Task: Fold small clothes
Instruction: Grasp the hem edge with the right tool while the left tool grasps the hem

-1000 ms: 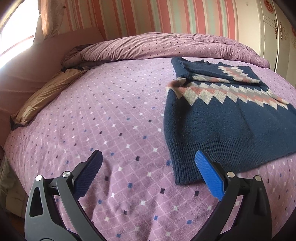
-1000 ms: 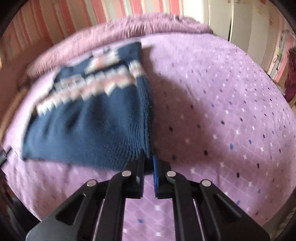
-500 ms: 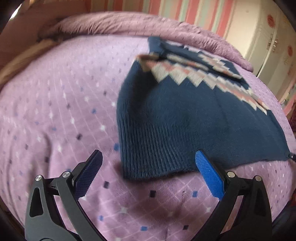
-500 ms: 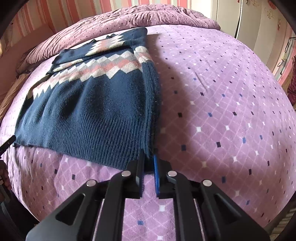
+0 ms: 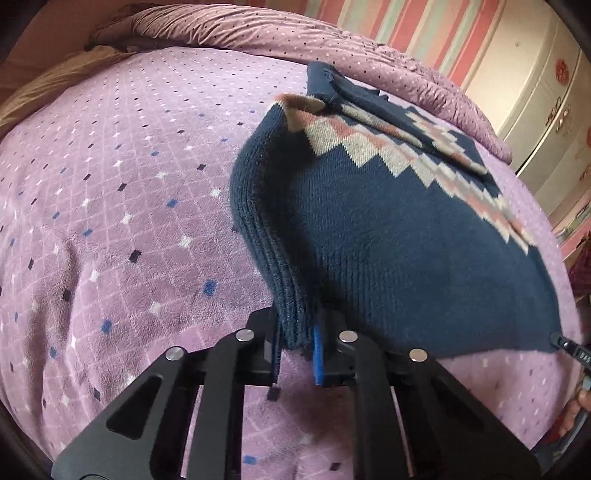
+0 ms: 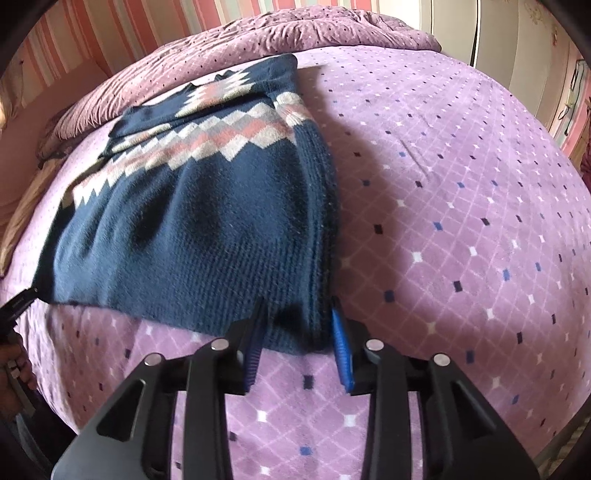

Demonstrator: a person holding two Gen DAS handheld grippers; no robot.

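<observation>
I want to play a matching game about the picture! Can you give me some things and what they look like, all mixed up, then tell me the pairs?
Things:
1. sweater
2. bedspread
3. left gripper
4. right gripper

States:
A. purple with little diamonds
B. jaws apart around the hem corner
C. navy with a zigzag band
D. pinching the ribbed hem

Pairs: 1-C, 2-A, 3-D, 4-B

Bedspread (image 6: 461,206) bare right of sweater (image 6: 207,221); duvet (image 6: 295,33) heaped behind.
</observation>
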